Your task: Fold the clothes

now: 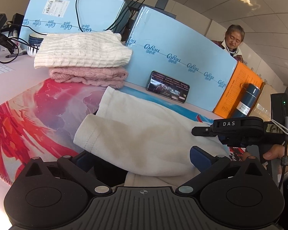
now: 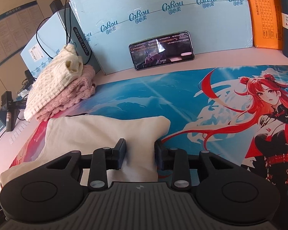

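While tilted downward, right gripper [image 2: 139, 156] clamps cream garment [image 2: 105, 132].

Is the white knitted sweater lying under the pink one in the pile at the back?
No, the white knitted sweater lies on top of the pink knitted sweater, which rests on the printed mat.

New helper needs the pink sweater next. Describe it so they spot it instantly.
Find the tall pale blue boxes behind the printed desk mat. At the mat's far left corner sits a stack of two folded knits. The pink sweater is the bottom one, under the cream cable-knit sweater.
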